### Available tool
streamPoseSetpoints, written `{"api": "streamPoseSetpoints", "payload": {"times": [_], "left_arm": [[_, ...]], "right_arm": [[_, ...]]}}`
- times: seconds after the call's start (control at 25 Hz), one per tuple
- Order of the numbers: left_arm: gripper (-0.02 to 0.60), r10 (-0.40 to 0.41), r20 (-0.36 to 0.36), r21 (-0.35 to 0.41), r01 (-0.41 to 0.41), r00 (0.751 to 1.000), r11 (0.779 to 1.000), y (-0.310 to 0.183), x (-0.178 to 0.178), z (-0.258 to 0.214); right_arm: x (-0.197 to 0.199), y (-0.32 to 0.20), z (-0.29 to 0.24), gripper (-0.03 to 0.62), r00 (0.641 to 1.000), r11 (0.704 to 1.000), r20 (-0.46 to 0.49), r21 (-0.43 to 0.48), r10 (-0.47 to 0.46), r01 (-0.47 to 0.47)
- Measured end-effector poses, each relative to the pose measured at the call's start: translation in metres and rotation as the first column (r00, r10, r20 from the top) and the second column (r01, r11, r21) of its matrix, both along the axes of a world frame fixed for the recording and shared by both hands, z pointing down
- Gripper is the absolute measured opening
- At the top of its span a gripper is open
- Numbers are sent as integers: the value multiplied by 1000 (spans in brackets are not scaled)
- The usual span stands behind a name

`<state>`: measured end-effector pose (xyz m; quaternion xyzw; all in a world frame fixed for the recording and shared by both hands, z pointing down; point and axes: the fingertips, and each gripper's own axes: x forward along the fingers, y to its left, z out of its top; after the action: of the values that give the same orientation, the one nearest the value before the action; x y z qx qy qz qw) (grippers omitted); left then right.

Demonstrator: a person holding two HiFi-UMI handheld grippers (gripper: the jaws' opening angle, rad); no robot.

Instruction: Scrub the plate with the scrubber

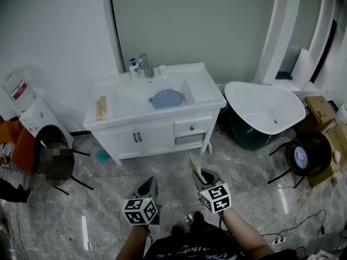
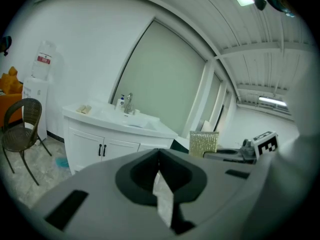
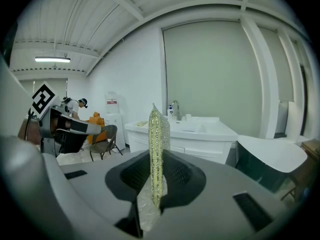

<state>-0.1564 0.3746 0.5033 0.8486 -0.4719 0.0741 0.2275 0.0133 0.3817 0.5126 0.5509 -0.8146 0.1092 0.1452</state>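
while the person stands on the grey marble floor (image 1: 108, 199) well back from the white vanity (image 1: 157, 135), both grippers are held low in front of the body, pointing toward it and tilted a little down. the left gripper (image 2: 159, 165) is clenched with nothing in it — its two jaws meet along a single seam. the right gripper (image 3: 156, 176) is clamped on the scrubber (image 3: 156, 134), a thin gold, glittery pad that stands upright on edge between the jaws and sticks out past their tips. in the head view it shows as a pale slanted strip above the marker cube (image 1: 216, 197). the plate (image 1: 167, 98), blue and round, lies in the vanity's sink basin (image 1: 130, 99), just below the faucet (image 1: 144, 65) and well apart from both grippers. a soap bottle (image 1: 133, 67) stands beside the faucet, and a small wooden piece (image 1: 101, 108) lies on the counter's left end. right of the vanity sits a white bathtub (image 1: 271, 110); left of it, a dark chair (image 1: 47, 137) — near a water dispenser (image 1: 33, 118).
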Motion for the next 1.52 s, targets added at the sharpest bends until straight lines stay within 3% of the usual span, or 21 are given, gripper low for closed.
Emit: {"api": "streamPoseSetpoints", "payload": {"times": [0.32, 0.76, 1.2, 1.52], "left_arm": [[18, 31, 18, 29, -31, 999, 999, -2, -17, -4], [18, -9, 4, -6, 9, 1000, 1000, -11, -32, 9], [18, 4, 19, -16, -4, 1000, 1000, -85, -11, 15], [18, -46, 22, -33, 47, 999, 998, -157, 6, 15]], "right_arm": [[-5, 9, -1, 71, 997, 997, 13, 13, 76, -76], [-6, -3, 14, 71, 997, 997, 13, -19, 70, -69], [16, -100, 22, 71, 999, 999, 39, -23, 28, -27], [33, -195, 20, 71, 998, 999, 54, -30, -23, 25]]}}
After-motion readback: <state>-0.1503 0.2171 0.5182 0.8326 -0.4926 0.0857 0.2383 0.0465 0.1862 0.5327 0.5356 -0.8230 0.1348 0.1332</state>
